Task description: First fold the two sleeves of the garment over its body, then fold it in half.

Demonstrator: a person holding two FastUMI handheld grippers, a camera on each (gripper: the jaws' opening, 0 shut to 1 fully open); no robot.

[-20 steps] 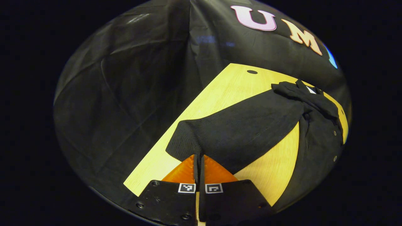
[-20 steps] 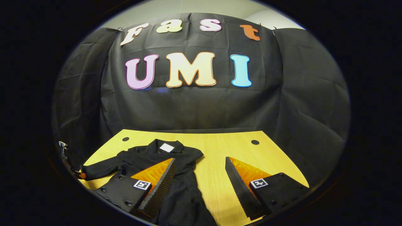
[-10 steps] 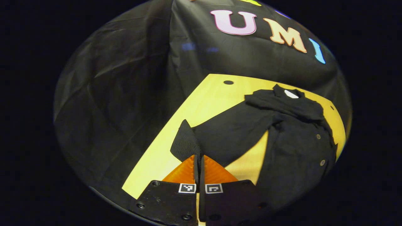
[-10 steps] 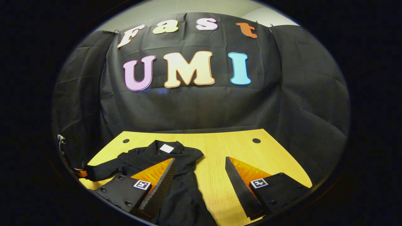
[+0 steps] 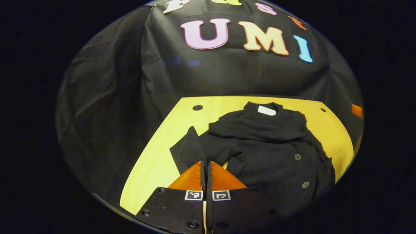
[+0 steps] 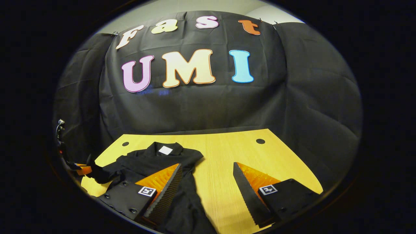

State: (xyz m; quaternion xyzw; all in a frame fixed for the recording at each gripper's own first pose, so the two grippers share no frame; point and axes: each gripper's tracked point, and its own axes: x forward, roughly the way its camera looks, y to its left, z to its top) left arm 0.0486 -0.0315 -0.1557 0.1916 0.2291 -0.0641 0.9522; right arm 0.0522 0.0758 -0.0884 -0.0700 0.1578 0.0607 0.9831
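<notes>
Right gripper (image 6: 208,182) fingers (image 6: 165,191) apart — over garment (image 6: 146,161).

The black garment (image 5: 269,152) runs off the left gripper view's edge at five o'clock, its hem unseen, while the left gripper (image 6: 83,169) is cropped at nine o'clock in the right gripper view.

garment (image 5: 269,149) on table (image 5: 152,165)

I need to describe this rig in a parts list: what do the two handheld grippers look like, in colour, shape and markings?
The left gripper and the right gripper match. Each has two wedge-shaped fingers with ridged orange backs and black, saw-toothed gripping faces, tapering to points. The fingers sit on black bases with visible screws, and each base carries a small square black-and-white marker.
</notes>
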